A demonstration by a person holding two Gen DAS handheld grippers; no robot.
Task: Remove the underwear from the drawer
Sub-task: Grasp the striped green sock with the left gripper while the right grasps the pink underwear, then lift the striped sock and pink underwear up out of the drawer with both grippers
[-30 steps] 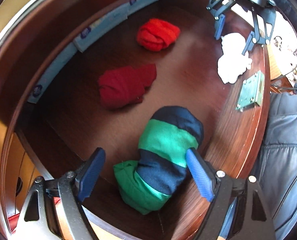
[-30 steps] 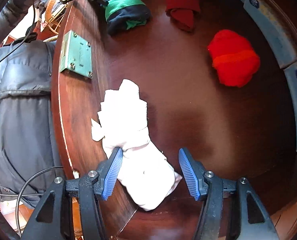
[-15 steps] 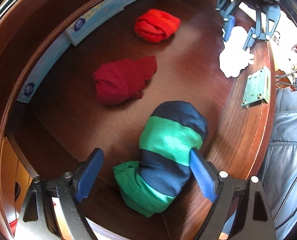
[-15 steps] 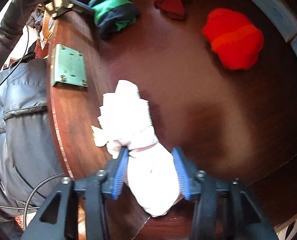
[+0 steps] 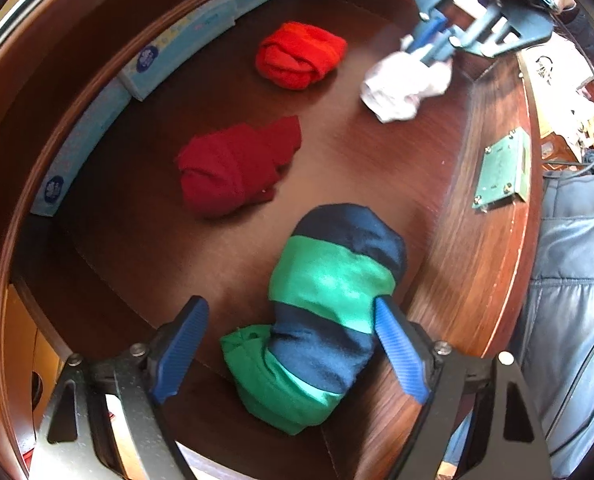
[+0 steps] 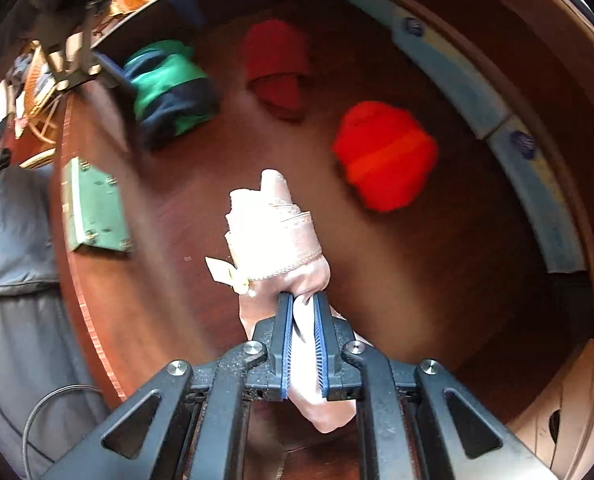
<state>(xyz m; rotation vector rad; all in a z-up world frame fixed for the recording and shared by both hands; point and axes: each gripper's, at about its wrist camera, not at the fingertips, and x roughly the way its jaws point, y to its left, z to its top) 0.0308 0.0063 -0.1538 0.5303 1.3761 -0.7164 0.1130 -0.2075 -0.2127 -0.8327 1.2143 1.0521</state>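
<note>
Drawer stock: my R gripper, fingers clamped on pale underwear roll for lift-out; L gripper, fingers apart, straddles green/navy roll at 6 o'clock, pre-grasp; red and orange rolls untouched, 10–12 o'clock.

Legible text: none; pale blue flat packs along the drawer's back wall carry round dark-blue emblems, lettering too small to read; green metal plate unmarked.
</note>
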